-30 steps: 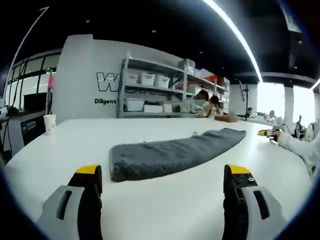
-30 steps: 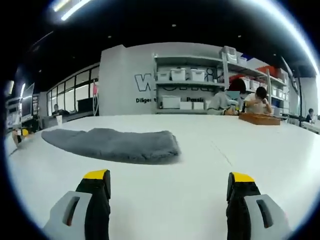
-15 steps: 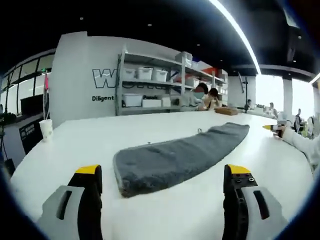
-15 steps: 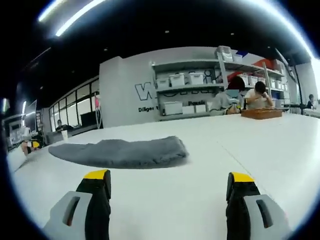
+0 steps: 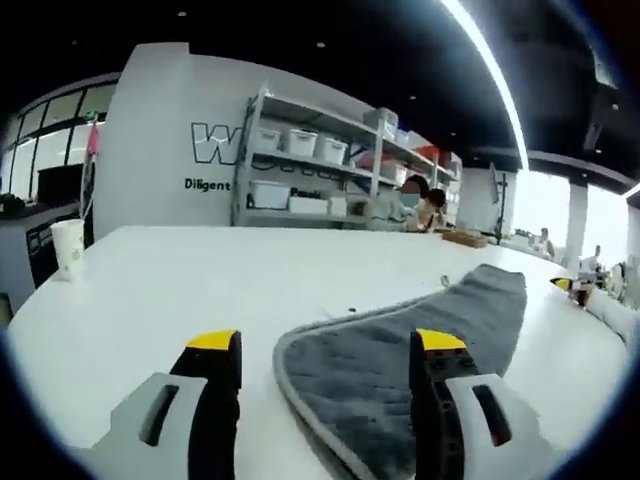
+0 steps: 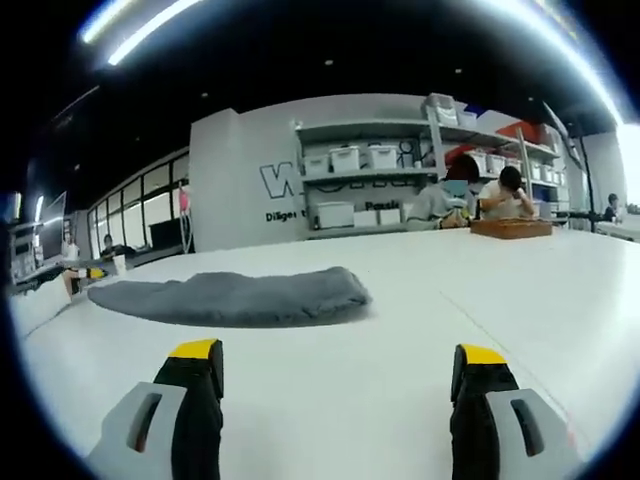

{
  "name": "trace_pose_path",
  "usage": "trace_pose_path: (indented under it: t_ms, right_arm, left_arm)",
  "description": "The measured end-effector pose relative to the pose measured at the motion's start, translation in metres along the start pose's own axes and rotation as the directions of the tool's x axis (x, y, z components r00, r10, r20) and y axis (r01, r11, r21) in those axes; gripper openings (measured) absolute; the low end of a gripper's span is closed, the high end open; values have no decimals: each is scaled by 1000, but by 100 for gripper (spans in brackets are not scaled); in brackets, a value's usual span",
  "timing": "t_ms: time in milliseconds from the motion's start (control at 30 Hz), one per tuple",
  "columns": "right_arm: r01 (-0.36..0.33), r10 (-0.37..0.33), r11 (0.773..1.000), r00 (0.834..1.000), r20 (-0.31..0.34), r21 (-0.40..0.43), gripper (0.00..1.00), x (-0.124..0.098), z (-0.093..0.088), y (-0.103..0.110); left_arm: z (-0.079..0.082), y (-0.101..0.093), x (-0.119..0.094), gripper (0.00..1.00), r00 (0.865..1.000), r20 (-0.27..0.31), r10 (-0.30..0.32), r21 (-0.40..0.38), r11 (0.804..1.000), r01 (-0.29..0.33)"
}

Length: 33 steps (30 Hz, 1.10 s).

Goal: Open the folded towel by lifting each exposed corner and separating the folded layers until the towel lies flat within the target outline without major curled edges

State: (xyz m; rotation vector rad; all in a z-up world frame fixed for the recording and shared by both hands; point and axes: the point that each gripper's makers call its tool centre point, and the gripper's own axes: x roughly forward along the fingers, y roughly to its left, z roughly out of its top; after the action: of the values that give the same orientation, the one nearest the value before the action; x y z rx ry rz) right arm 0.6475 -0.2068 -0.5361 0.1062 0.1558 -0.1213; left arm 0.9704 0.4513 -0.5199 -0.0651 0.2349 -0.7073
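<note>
In the left gripper view, the left claw (image 5: 325,350) is seen with its jaws apart, low over the white bench (image 5: 150,290), the rounded near corner of the grey towel (image 5: 400,350) lying between them. The towel is judged soft, light and limp; a piped edge runs round that corner, which is the likely place to pinch and lift. How many layers lie under it cannot be told. In the right gripper view, the right claw (image 6: 335,365) is held with jaws apart over bare bench, well short of the towel's far end (image 6: 235,295). No target outline can be made out.
</note>
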Motion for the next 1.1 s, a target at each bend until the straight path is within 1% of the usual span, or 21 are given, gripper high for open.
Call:
trace_pose_path:
  t_ms: [67, 133, 167, 267, 300, 400, 467, 500, 533, 567, 600, 633, 700, 767, 833, 900, 967, 1000, 1033, 1067, 1100]
  right_arm:
    - [9, -9, 1000, 1000, -2, -8, 92, 0, -1, 0]
    - [17, -18, 1000, 1000, -8, -18, 91, 1, -2, 0]
    - [22, -22, 999, 1000, -11, -24, 90, 1, -3, -1]
    - [41, -42, 999, 999, -12, -33, 88, 1, -3, -4]
    - [47, -48, 998, 999, -12, -33, 87, 0, -3, -5]
    - [61, -61, 998, 998, -6, -24, 84, -1, -3, -9]
    - [66, -66, 998, 998, -5, -22, 84, -1, -3, -11]
    - [70, -70, 997, 998, -4, -19, 84, -1, -3, -12]
    - [70, -70, 997, 998, -3, -18, 83, -1, -3, -12]
    - [74, -74, 997, 997, -2, -17, 83, -2, -3, -13]
    - [76, -76, 997, 997, -3, -16, 83, -2, -3, -13]
    - [77, -77, 997, 997, -2, -15, 83, -2, -3, -13]
    - [76, -76, 997, 997, -2, -15, 83, -2, -4, -13]
    - [74, -74, 997, 997, -2, -14, 83, -2, -4, -13]
    - [69, -69, 998, 998, 2, -9, 82, -2, -3, -13]
    - [68, -67, 998, 998, 4, -4, 82, -2, -3, -12]
    - [64, -64, 998, 998, 6, 0, 82, -2, -2, -12]
    - [63, -63, 998, 998, 8, 1, 82, -2, -2, -12]
    - [63, -63, 998, 998, 10, 2, 81, -2, -2, -12]
    - [62, -62, 998, 998, 10, 0, 81, -2, -2, -12]
    - [60, -60, 998, 998, 9, -1, 81, -2, -2, -11]
  left_arm:
    - [-5, 5, 9, 57, 1000, -16, -13, 4, 1000, 13]
    - [-9, 6, 14, 51, 999, -37, -32, 3, 999, 32]
    - [-14, 3, 19, 48, 997, -61, -53, 14, 998, 54]
    - [-22, -1, 28, 35, 990, -101, -95, 37, 994, 99]
    - [-23, -3, 31, 33, 988, -110, -107, 42, 993, 112]
    - [-27, 1, 37, 31, 985, -144, -95, 67, 992, 105]
    - [-27, 1, 41, 27, 983, -152, -105, 77, 990, 118]
    - [-26, -1, 41, 25, 982, -150, -114, 96, 987, 129]
    - [-23, -2, 41, 20, 983, -142, -117, 134, 982, 136]
    - [-23, -5, 39, 16, 980, -153, -126, 169, 974, 151]
    - [-22, -8, 38, 11, 980, -152, -131, 208, 965, 161]
    - [-19, -11, 37, 9, 979, -149, -137, 248, 953, 171]
    - [-16, -16, 35, 6, 980, -138, -144, 281, 943, 178]
    - [-13, -23, 31, 5, 979, -124, -159, 300, 935, 190]
    - [-3, -33, 25, 5, 979, -73, -191, 307, 930, 204]
    - [2, -41, 17, 5, 978, -39, -206, 324, 923, 207]
    - [3, -48, 9, 5, 978, -33, -207, 342, 917, 205]
    - [4, -55, 2, 5, 976, -21, -217, 369, 906, 210]
    - [6, -61, -4, 5, 973, -7, -230, 382, 899, 215]
    - [6, -65, -8, 5, 971, 1, -239, 387, 895, 220]
    - [8, -73, -14, 5, 965, 17, -260, 391, 890, 233]
